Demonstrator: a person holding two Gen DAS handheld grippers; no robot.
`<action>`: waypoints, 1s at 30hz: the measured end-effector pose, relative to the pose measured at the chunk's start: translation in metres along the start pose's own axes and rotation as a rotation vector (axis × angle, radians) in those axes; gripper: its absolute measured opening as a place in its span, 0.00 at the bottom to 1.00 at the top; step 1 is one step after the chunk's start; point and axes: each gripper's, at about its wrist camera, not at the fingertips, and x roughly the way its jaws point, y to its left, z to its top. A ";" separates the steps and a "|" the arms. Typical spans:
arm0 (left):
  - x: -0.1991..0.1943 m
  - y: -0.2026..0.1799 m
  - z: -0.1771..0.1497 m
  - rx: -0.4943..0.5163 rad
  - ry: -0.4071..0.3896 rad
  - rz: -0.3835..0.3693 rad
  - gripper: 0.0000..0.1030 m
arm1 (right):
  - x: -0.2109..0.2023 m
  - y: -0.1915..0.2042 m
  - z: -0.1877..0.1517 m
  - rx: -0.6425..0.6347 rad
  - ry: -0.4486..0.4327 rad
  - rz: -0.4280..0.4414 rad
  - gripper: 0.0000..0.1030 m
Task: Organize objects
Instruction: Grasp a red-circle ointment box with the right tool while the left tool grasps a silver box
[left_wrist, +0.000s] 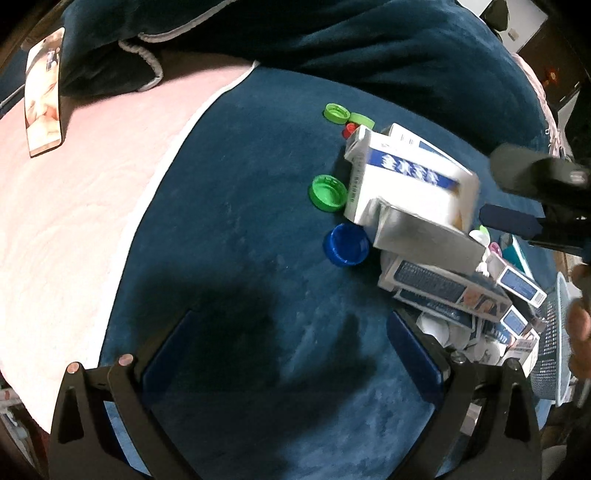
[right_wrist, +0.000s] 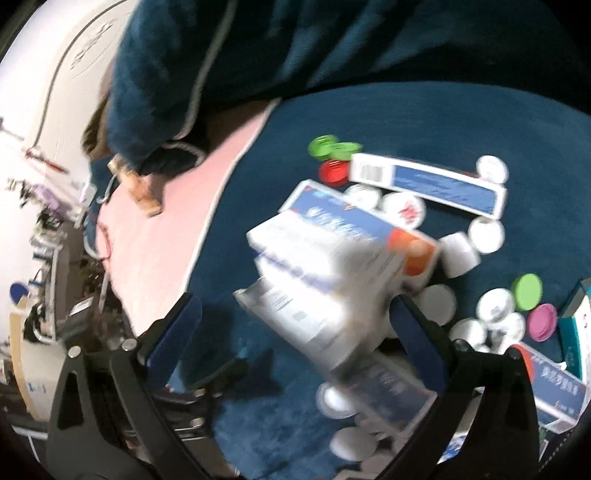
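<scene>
A dark blue blanket (left_wrist: 240, 221) is covering most of the bed, with a pink sheet (left_wrist: 74, 221) lying along its edge, as a person works at sorting a heap of household clutter. The pile of cartons (left_wrist: 436, 236), white boxes printed in blue, is sitting tumbled toward the blanket's far side, with a blue mesh basket (left_wrist: 554, 350) lying just beside it. The left gripper (left_wrist: 291, 354) is hovering over bare blanket with its jaws standing wide and nothing between them. The right gripper (right_wrist: 295, 332) is reaching into the heap, also spread wide, with a blurred carton (right_wrist: 332, 266) lying between its fingers; whether the pads are touching it cannot be told. Loose bottle caps are ringing the boxes: a green cap (left_wrist: 328, 192) and a blue cap (left_wrist: 346, 244) are lying near the cartons. Judging by the layout, a good pick would mean squaring the jaws across one carton's narrow faces before closing, so neighbouring boxes are not dragged along.
</scene>
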 end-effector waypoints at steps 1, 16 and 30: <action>-0.001 0.003 -0.002 -0.002 0.003 0.000 0.99 | 0.001 0.006 -0.002 -0.010 0.011 0.023 1.00; -0.011 0.031 -0.011 -0.040 0.010 0.019 0.99 | 0.027 0.026 -0.007 -0.021 0.042 -0.131 1.00; -0.012 0.041 -0.012 -0.087 0.009 0.019 0.99 | 0.010 0.038 -0.030 -0.045 0.122 -0.001 1.00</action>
